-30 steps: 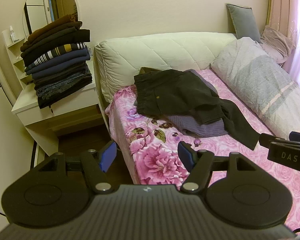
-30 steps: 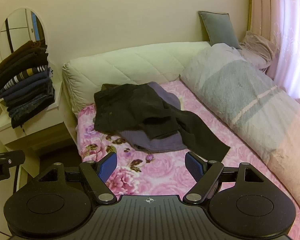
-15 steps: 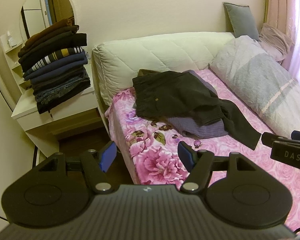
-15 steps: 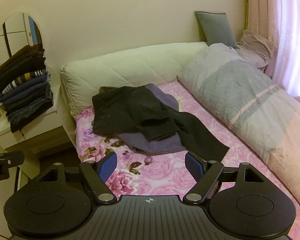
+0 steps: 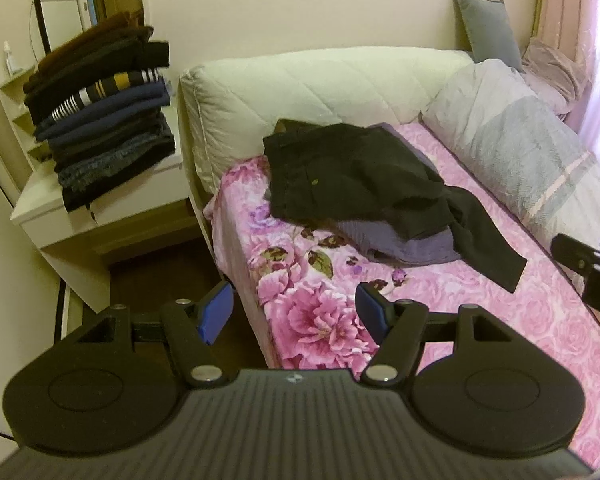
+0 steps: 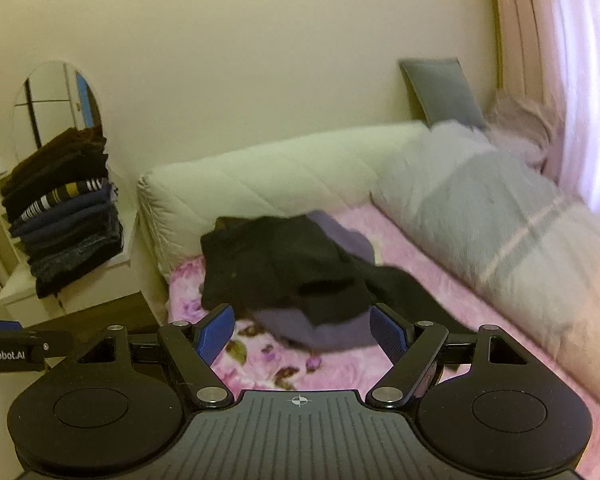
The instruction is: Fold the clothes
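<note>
With both the left claw (image 5: 294, 312) and right claw (image 6: 302, 330) wide open and empty, the crumpled black garment (image 5: 352, 172) on the pink floral bed (image 5: 480, 300) is best pinched by separate edges.

A home bedroom: a bed (image 5: 440, 304) under a pink floral sheet fills the middle, quilted headboard (image 5: 320, 92) at twelve o'clock, pillows at two, a white dressing table (image 5: 100, 216) with an oval mirror (image 5: 88, 4) at ten.

Soft window light from right; right view motion-blurred, fisheye-warped.
</note>
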A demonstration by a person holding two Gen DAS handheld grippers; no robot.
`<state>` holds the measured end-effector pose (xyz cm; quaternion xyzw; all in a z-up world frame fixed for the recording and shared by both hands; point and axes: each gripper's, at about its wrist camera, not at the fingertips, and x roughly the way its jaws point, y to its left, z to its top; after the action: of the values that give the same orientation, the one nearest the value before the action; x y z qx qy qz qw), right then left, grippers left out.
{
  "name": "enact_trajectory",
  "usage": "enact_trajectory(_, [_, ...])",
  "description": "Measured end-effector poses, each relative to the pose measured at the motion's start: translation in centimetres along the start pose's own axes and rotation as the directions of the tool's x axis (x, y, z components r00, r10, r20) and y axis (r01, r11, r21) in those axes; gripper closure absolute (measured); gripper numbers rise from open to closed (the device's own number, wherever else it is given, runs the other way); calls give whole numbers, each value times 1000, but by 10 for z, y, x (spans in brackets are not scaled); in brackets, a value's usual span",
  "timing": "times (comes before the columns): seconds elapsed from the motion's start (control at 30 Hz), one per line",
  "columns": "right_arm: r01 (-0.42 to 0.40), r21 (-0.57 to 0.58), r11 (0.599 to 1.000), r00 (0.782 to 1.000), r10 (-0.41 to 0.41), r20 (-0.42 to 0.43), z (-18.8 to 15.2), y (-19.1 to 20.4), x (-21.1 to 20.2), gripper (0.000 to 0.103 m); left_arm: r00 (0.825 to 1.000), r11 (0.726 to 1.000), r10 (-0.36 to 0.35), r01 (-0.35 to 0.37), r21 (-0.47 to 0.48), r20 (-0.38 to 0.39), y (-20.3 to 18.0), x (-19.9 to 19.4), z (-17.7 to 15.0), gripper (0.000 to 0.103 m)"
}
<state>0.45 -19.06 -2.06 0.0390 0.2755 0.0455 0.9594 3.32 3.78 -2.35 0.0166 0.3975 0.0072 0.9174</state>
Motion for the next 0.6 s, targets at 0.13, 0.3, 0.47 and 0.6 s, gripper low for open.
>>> enact_trajectory(0.13, [13, -95, 995, 998, -19, -64, -4, 9, 22, 25, 999, 999, -29, 28, -18, -30, 15, 25, 5, 39])
enact_trajectory(0.3, [21, -82, 996, 991, -31, -127, -8, 10, 61, 25, 996, 998, -61, 60, -16, -64, 30, 69, 24, 39])
enact_trajectory(0.47, [73, -110, 991, 981, -91, -173, -4, 15, 116, 25, 991, 996, -92, 94, 10, -100, 33, 129, 53, 39])
enact_trajectory(0.6, [108, -188, 976, 973, -143, -182, 3, 22, 166, 25, 980, 988, -142, 148, 31, -139, 33, 177, 78, 39])
